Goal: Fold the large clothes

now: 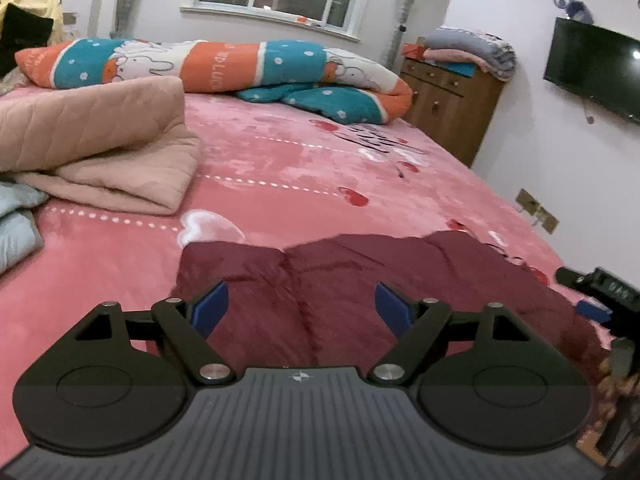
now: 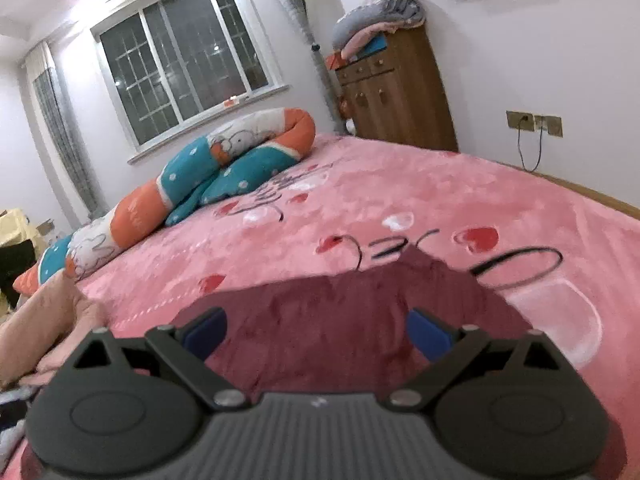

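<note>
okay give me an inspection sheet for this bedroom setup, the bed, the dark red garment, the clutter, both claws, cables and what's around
Surface: bed under a pink blanket printed with hearts and lettering.
Job's things: maroon garment lying flat at the near edge, its far edge uneven.
Clutter: folded beige quilt on the left; rolled teal and orange duvet along the far side; pale blue bedding at the left edge.
Grippers: left claw open above the garment, nothing between its pads; right claw open, also empty.
Cables: two cords hanging from the wall sockets.
Surroundings: barred window, wooden cabinet stacked with blankets, wall television.
</note>
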Motion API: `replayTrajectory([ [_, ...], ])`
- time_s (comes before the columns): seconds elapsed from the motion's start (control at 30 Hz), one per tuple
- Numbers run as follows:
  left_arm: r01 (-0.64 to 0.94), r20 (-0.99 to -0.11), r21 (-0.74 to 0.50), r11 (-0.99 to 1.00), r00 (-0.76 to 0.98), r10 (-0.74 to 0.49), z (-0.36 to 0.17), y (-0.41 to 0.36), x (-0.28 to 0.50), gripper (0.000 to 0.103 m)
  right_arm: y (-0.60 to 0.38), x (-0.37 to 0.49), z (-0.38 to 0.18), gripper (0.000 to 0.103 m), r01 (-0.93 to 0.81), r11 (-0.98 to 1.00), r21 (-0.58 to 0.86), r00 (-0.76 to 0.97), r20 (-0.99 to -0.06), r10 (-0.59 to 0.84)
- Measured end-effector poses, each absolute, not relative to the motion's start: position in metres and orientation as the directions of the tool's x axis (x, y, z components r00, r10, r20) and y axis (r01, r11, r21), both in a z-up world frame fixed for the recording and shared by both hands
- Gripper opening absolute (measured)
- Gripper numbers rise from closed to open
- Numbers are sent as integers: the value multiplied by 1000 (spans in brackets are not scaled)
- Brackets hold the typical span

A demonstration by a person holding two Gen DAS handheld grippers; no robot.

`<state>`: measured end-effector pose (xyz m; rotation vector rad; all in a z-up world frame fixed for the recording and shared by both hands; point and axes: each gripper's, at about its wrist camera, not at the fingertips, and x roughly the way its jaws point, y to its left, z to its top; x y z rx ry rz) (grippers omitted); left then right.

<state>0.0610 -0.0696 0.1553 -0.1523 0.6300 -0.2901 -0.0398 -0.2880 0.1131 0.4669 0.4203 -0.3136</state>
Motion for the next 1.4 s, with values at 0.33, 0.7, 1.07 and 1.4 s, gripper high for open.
replayTrajectory([
  [0.33,227,-615,-311,923,692,-377,151,-36,15,100,-306,-95,118,97,424,807,410,847,-494,-194],
  [0.7,80,-654,-414,907,666,-358,139,27,-27,100,-355,-160,107,97,537,682,496,794,-570,-211],
  [1.07,72,-632,-301,951,732,-255,167,31,-50,101,-320,-179,135,97,487,712,506,823,-540,-178],
  [1.4,86,-610,-190,978,770,-186,181,25,-65,102,-254,-173,168,97,377,818,434,843,-527,-109],
])
